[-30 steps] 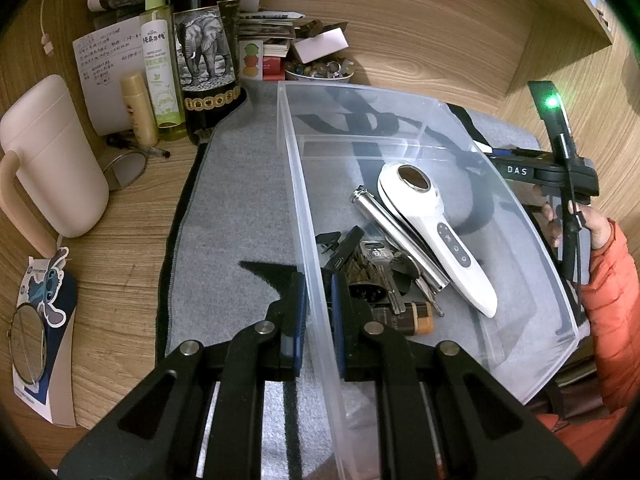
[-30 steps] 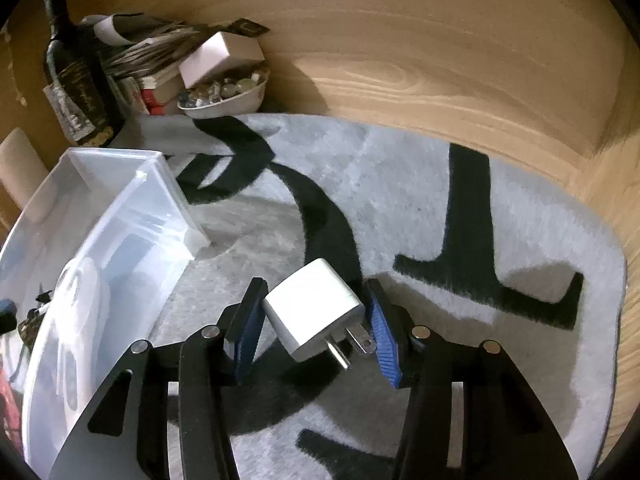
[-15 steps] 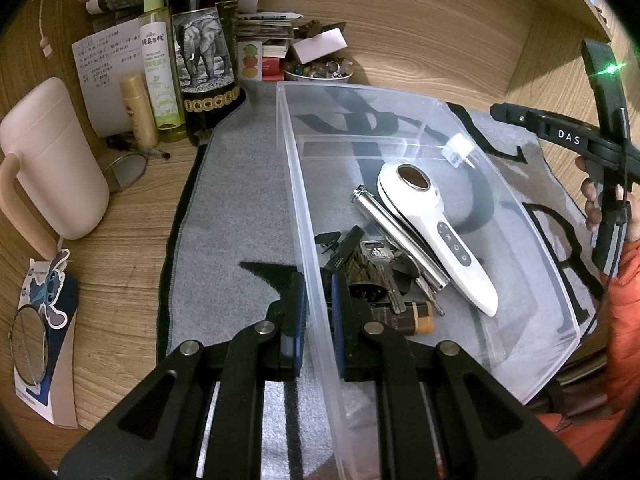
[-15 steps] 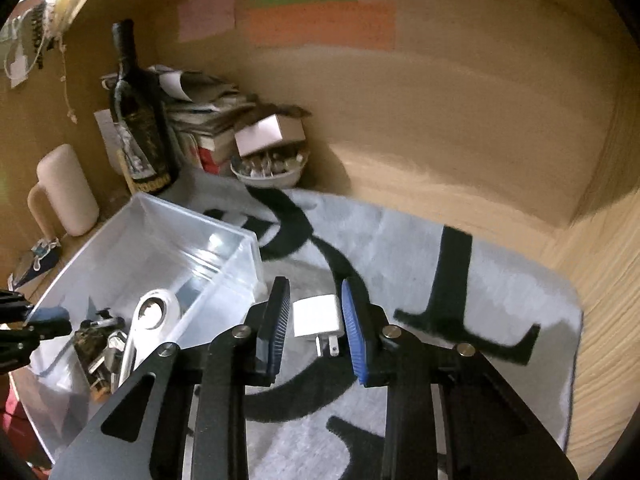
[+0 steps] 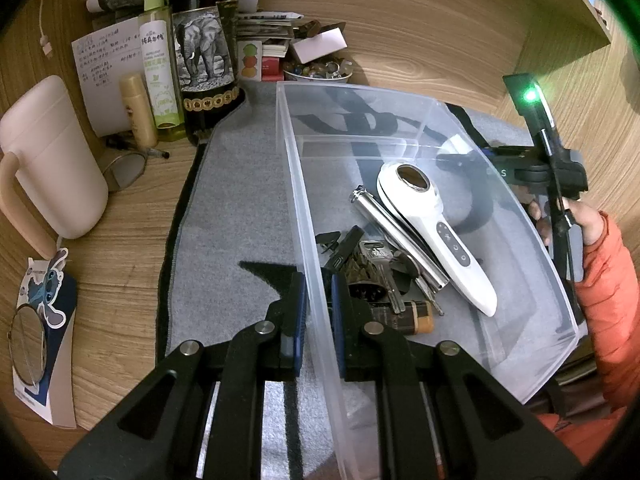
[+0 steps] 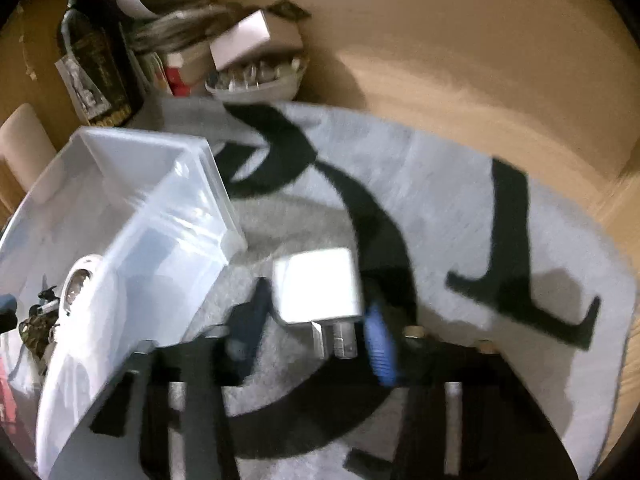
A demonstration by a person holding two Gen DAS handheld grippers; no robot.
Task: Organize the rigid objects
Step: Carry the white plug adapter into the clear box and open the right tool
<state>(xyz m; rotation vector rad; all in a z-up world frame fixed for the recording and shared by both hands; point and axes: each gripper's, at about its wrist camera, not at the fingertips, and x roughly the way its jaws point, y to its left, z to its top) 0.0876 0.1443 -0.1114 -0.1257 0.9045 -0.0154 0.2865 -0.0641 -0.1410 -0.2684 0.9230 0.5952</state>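
Black left gripper [image 5: 318, 320], blue-padded fingers [image 5: 298, 322], silver screws; puffy orange sleeve [image 5: 608, 300]

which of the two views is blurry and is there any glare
Right wrist view: motion-smeared throughout, the white charger overexposed. Left wrist view: sharp, fisheye-bent at the edges, a green light flaring at upper right, soft reflections on the clear bin.

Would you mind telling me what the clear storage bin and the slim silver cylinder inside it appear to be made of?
The clear storage bin looks like thin, glossy translucent plastic: the mat's black pattern shows through its walls. The slim silver cylinder appears to be polished metal, with bright streak highlights along its length, though chromed plastic cannot be ruled out.
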